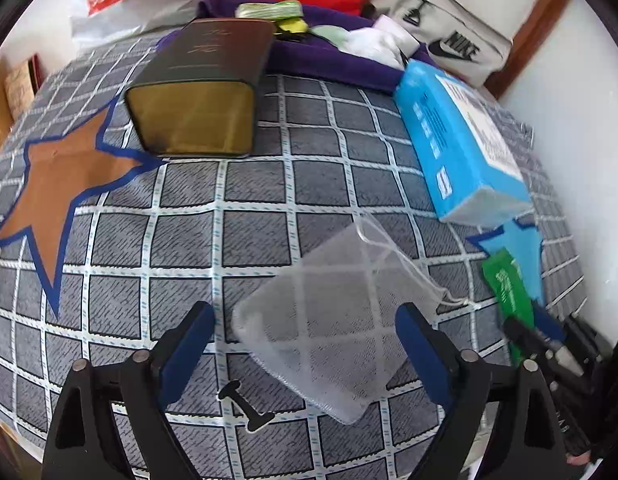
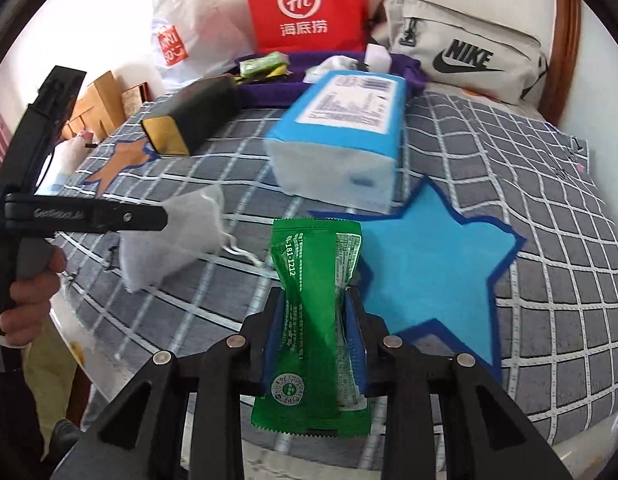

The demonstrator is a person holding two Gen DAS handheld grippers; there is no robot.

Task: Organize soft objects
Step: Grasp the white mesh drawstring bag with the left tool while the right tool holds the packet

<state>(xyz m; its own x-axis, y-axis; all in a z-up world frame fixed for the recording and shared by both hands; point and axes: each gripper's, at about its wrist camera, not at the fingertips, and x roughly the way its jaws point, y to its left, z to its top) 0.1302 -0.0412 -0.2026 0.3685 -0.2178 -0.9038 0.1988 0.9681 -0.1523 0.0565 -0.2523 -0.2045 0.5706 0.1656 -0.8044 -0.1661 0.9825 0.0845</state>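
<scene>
My right gripper [image 2: 313, 304] is shut on a green snack packet [image 2: 315, 312], held upright just left of the blue star patch [image 2: 429, 264]. The packet also shows at the right edge of the left wrist view [image 1: 507, 286]. A white mesh drawstring pouch [image 1: 333, 320] lies on the checked cloth between the fingers of my open left gripper [image 1: 305, 328]; whether the pads touch it is unclear. In the right wrist view the pouch [image 2: 177, 240] sits by the left gripper's finger [image 2: 109, 216].
A blue tissue pack [image 2: 341, 136] lies behind the blue star. A dark tin box [image 1: 201, 88] lies by the orange star patch [image 1: 61, 184]. A purple tray [image 1: 333, 60] with small items, a red bag [image 2: 305, 4] and a Nike pouch [image 2: 465, 56] stand behind.
</scene>
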